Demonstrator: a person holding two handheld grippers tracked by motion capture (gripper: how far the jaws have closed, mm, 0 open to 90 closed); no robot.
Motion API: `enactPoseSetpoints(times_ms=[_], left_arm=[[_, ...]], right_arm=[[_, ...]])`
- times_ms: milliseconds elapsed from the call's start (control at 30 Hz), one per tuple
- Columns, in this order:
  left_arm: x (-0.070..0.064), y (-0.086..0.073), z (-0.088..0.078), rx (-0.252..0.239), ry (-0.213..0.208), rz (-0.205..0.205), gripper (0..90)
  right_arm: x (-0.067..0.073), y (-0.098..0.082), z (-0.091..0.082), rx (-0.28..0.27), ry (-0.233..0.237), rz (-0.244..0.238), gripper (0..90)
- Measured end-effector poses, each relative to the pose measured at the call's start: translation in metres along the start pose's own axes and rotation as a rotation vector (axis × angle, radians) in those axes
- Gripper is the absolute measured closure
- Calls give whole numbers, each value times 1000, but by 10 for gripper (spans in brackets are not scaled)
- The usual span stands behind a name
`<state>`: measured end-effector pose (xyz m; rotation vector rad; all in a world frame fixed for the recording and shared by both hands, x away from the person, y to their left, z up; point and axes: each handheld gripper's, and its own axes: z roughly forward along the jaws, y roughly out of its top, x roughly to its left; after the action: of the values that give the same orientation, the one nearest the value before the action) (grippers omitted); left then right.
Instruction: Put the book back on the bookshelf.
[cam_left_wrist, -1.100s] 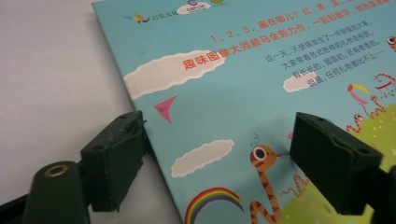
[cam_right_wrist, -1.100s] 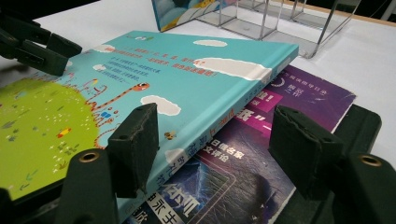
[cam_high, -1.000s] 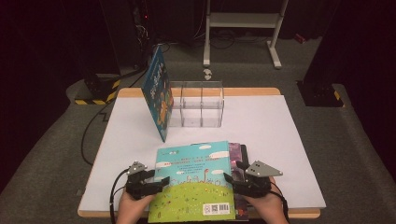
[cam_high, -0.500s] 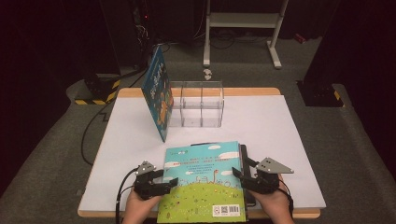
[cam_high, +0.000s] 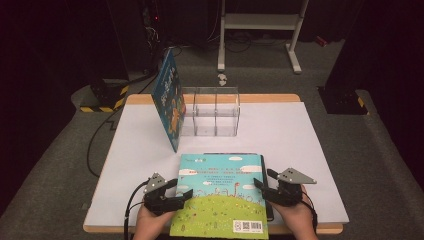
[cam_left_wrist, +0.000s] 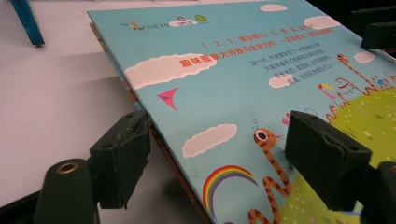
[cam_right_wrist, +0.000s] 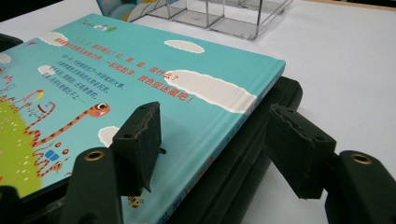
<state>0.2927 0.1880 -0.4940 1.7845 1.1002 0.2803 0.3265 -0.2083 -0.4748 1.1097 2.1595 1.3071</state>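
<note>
The white table (cam_high: 310, 150) is carrying everything, and near its bottom-centre edge in the high view the picture book (cam_high: 222, 197) is lying flat, back cover up, on a dark book or folder (cam_high: 269, 210) whose edge is peeking out on the right. Compared with a second ago, the picture book is sitting a little farther toward the lower right of the frame, squarer over the dark item, and both hands are now flanking it lower down; this looks like lining it up for a two-sided lift toward the clear rack (cam_high: 210, 112), where a second book (cam_high: 169, 102) is already leaning upright.

The left tool (cam_high: 172, 196) is reaching in from the bottom left, jaws standing wide and straddling the book's left edge without pressing it. The right tool (cam_high: 264, 189) is angling in from the lower right, jaws also apart, one above the cover and one beside the spine, holding nothing yet.
</note>
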Motion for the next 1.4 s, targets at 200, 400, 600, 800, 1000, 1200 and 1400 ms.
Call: enactPoseSetpoints(times_ms=[200, 400, 600, 800, 1000, 1200, 1400], left_arm=[[-1, -1, -1, -9, 4, -2, 227], [-7, 2, 3, -2, -7, 8, 247], [-12, 6, 11, 5, -14, 17, 247], [-12, 14, 24, 2, -28, 21, 248], [-8, 25, 37, 7, -35, 25, 254], [-10, 20, 33, 2, -49, 15, 246], [-17, 9, 24, 4, -72, 9, 214]], right_arm=[[-1, -1, 0, 6, 8, 42, 360], [0, -2, 4, 16, 55, 79, 348], [-6, -1, 2, 18, 21, 92, 348], [-16, 1, 4, 11, -18, 101, 352], [-28, 9, 11, 14, -59, 99, 349], [-26, 5, 4, 49, -20, 128, 285], [-16, -4, -12, 91, 22, 146, 226]])
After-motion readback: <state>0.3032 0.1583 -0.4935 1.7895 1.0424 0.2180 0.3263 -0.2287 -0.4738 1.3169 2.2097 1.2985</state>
